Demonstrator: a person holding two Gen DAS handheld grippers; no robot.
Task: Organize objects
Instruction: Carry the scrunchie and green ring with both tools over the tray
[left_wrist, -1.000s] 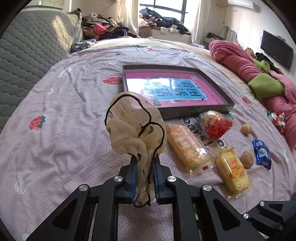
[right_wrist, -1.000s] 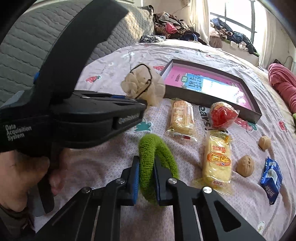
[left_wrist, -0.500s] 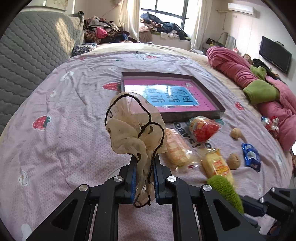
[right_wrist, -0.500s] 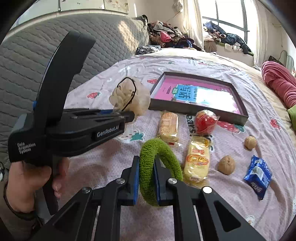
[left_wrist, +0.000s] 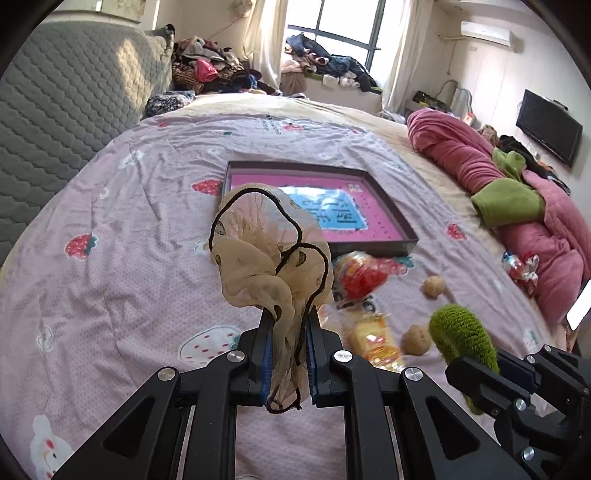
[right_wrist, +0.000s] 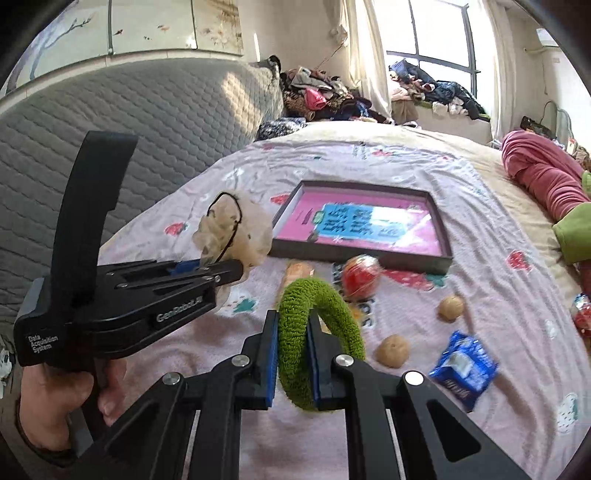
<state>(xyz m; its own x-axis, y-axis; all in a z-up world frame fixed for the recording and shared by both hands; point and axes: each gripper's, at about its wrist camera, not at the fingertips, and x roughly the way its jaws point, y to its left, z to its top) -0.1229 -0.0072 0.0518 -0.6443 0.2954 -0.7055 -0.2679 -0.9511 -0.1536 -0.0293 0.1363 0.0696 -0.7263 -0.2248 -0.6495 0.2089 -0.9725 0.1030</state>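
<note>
My left gripper is shut on a beige sheer scrunchie with black trim and holds it above the bed; it also shows in the right wrist view. My right gripper is shut on a green fuzzy hair ring, which also shows in the left wrist view. A shallow dark box with a pink and blue inside lies on the bedspread ahead, also in the right wrist view.
Snacks lie on the pink bedspread before the box: a red packet, yellow cake packets, two walnuts, a blue packet. A pink quilt lies at right, a grey headboard at left.
Both grippers have risen and pulled back from the bed with their hair ties still held. The box and snacks look farther away and lower in both views.
</note>
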